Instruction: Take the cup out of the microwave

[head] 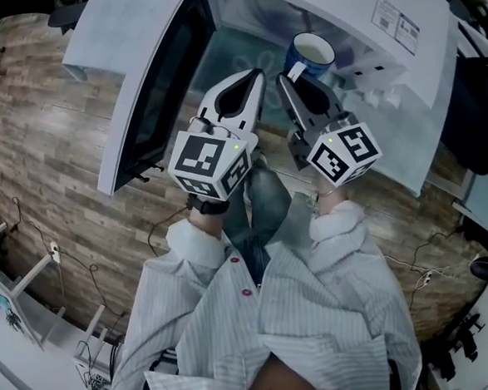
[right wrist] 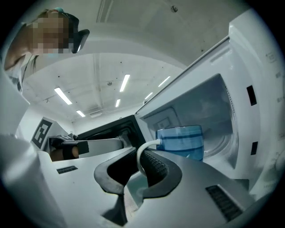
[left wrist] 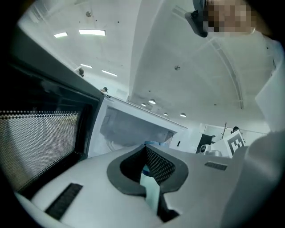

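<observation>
Right gripper clamps the handle of the blue cup just ahead, at the open microwave. The left gripper is alongside, jaws together.

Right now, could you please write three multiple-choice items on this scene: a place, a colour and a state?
1. Where is the cup? A on a plate; B at the microwave's open front; C on top of the microwave.
2. What colour is the cup's body? A red; B blue; C green.
3. How is the microwave door? A open; B shut; C missing.
Key: 1 B, it hangs at the opening from the right gripper; 2 B, its body is blue in the head view; 3 A, the door stands swung wide.
</observation>
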Demonstrator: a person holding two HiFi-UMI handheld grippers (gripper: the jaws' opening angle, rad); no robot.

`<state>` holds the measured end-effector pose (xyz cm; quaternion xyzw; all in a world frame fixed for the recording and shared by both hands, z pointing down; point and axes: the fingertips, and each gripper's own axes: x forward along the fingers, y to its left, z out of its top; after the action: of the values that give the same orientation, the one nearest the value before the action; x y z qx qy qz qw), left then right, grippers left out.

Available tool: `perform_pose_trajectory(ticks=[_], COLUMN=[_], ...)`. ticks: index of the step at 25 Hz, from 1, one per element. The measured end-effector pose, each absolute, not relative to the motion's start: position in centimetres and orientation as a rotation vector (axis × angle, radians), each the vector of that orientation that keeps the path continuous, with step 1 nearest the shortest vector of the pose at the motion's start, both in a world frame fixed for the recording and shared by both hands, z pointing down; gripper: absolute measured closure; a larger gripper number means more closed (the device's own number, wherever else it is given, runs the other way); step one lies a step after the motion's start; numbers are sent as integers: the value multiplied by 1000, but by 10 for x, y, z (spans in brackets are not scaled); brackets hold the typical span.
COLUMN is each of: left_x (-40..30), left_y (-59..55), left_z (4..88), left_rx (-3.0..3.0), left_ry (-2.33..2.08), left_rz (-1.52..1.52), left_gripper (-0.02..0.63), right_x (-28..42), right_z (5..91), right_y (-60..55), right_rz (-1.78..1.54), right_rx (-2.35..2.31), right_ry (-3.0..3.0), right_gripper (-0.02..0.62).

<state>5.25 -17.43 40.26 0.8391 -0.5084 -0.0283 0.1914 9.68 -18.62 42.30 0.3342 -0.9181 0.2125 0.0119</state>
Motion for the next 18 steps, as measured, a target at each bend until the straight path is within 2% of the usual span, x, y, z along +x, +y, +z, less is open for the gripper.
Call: perform_pose_trajectory(ticks=[18], left_x=[77], left_y=[-116], left_z=[323], left_rx=[2407], left_ry=[-1419], left_rz=[-125], left_gripper=[598], right_x=[119], right_z=[343], right_y=[-104], right_rz=[704], right_rx=[984], right_ry=[-2912], right_gripper=[528])
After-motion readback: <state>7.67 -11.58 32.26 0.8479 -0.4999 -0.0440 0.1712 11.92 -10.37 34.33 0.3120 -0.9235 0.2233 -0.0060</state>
